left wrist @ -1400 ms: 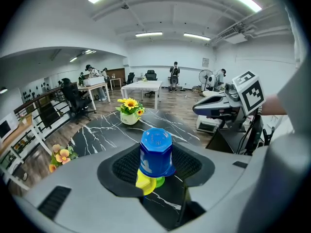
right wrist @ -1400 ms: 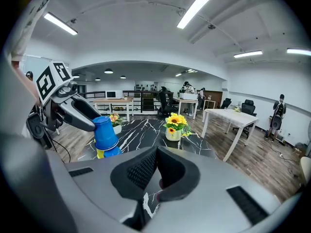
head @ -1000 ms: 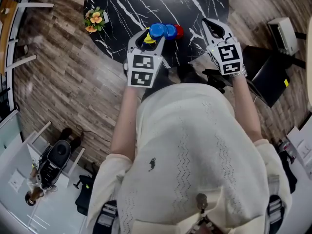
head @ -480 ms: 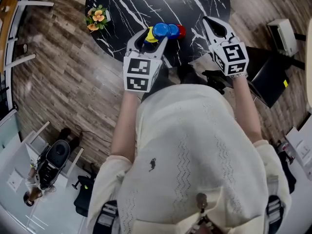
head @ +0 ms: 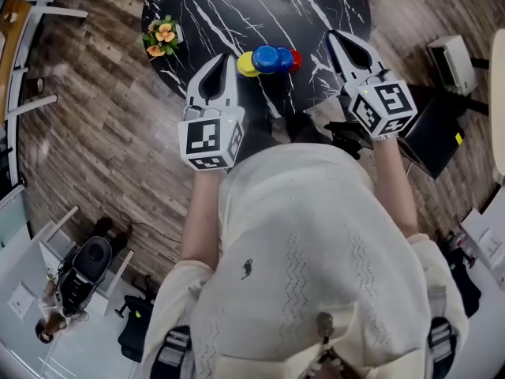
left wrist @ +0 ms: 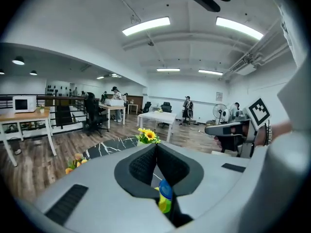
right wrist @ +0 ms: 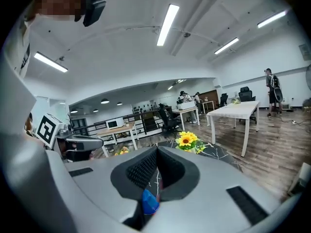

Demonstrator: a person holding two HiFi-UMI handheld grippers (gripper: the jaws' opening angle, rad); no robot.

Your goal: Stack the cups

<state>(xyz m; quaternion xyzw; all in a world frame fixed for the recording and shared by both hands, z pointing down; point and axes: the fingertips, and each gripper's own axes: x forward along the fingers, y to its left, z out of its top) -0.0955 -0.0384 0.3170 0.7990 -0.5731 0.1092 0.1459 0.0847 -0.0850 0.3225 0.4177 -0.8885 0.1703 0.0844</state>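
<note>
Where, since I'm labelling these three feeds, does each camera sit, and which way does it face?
Head view: on the person's head, facing steeply down at the marble table and cups; shows the sweater, left gripper and right gripper.
Left gripper view: on the left gripper, facing nearly level across the office along its jaws, just closed on nothing; sweater at right.
Right gripper view: on the right gripper, likewise, along shut jaws; sweater at left.
Shared: all three show the cups; each gripper view shows the other gripper.

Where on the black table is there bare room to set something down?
Bare marble lies between the flower pot and the cups, and across the middle of the table beyond them. The near edge, where the cups lie, is crowded.
</note>
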